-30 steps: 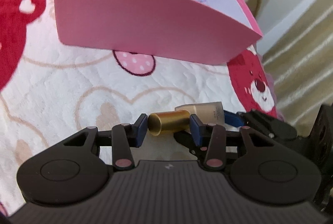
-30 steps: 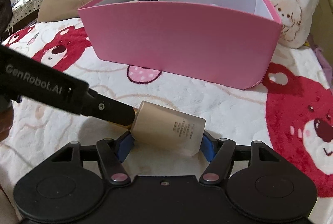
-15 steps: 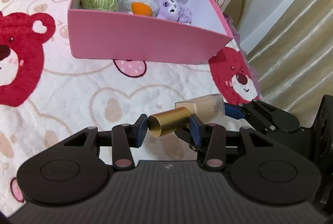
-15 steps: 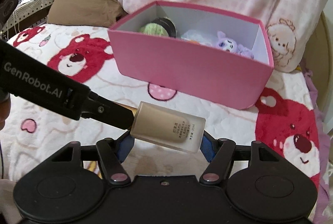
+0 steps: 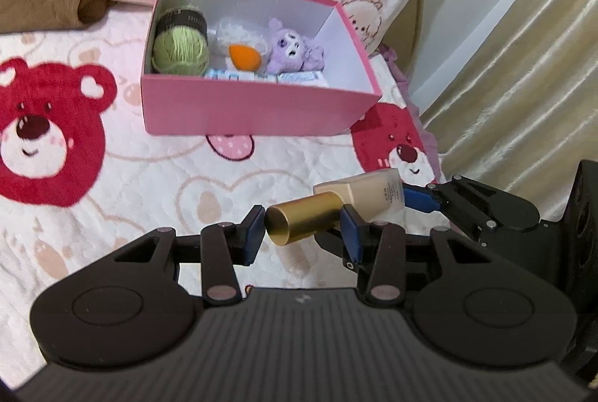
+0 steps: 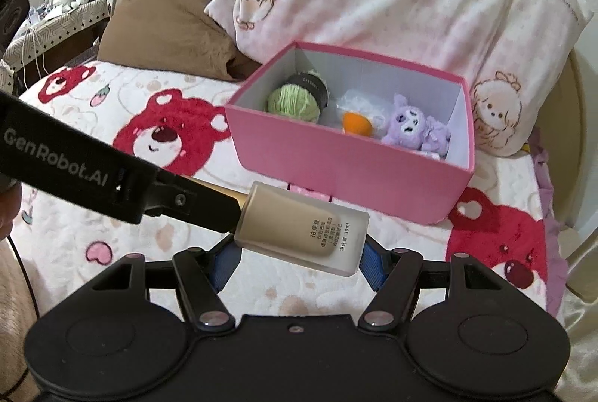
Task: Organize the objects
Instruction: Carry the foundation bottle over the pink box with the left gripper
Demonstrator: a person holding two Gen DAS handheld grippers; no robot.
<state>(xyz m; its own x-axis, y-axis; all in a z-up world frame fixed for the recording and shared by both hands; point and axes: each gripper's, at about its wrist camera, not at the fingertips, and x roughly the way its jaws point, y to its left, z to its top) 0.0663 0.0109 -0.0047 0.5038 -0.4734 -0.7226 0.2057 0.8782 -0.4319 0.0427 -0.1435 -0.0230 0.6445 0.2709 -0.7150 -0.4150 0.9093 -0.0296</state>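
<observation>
The left tongs (image 5: 302, 228) are clamped on the gold cap (image 5: 304, 217) of the foundation bottle (image 6: 302, 228); the right tongs (image 6: 299, 258) are clamped on its frosted body. The bottle is held clear of the bed (image 5: 149, 185), in front of the pink box (image 5: 258, 110). Inside the box, left to right: green yarn (image 5: 179, 46), orange sponge (image 5: 244, 56), purple plush (image 5: 291, 50).

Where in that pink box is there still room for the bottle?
The right end of the pink box is bare, between the purple plush and the right wall. The left and middle are crowded: green yarn, an orange sponge, small packets along the front wall. The blanket before the box is open too.
</observation>
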